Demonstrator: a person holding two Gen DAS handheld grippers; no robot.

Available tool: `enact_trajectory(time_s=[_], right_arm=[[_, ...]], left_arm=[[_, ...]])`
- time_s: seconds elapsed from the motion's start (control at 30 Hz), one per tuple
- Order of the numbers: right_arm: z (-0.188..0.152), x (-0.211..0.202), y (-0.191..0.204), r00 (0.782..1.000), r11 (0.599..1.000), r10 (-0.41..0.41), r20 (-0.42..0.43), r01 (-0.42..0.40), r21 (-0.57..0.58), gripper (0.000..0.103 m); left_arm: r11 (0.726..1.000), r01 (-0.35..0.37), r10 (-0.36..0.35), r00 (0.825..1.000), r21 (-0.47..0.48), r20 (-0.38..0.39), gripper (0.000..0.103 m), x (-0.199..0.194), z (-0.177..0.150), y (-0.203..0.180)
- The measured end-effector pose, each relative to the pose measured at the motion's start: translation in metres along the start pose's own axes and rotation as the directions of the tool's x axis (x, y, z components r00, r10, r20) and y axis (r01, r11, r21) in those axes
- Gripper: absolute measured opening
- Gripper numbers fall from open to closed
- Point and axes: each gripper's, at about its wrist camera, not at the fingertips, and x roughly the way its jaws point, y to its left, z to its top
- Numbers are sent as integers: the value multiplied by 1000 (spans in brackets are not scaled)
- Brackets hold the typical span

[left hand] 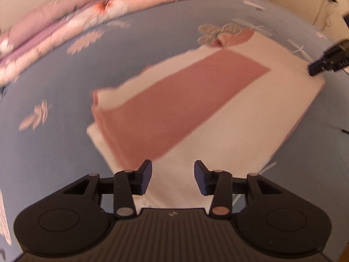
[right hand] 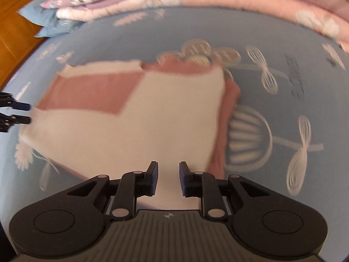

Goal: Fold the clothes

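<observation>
Garment (left hand: 218, 118), cream with a dusty-pink panel, lies flat and partly folded on the blue floral bedsheet (left hand: 54, 148); a pink layer shows along its edge in the right wrist view. Folded pink floral quilt (left hand: 65, 21) sits on the sheet beyond the garment, well apart from it. Left gripper (left hand: 173, 178) hangs over the garment's near cream edge, jaws spread, nothing between the pads. Right gripper (right hand: 168, 179) hangs over another cream edge, jaws parted by a narrower gap, pads clear of the cloth as far as visible. Both views motion-blurred. Each gripper's tips appear at the garment's side in the other's view.
</observation>
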Motion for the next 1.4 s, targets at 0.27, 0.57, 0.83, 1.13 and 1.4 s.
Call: enact_trajectory(time_s=[0.27, 0.57, 0.83, 1.13, 1.4], right_arm=[[-23, -12, -7, 999, 997, -20, 30, 18, 78, 31], [-29, -1, 25, 999, 999, 20, 48, -22, 34, 41], [-38, -13, 8, 997, 995, 5, 82, -13, 97, 41], [-35, 13, -7, 991, 974, -19, 129, -12, 228, 46], [-24, -12, -8, 975, 982, -34, 220, -8, 188, 46]], left_arm=[[994, -45, 41, 998, -103, -39, 45, -2, -24, 15], [998, -48, 46, 998, -37, -51, 45, 4, -31, -5], [993, -57, 55, 998, -107, -21, 51, -6, -38, 4], [1000, -5, 5, 1000, -26, 12, 53, 16, -21, -32], [998, 16, -13, 999, -59, 52, 55, -8, -32, -33]])
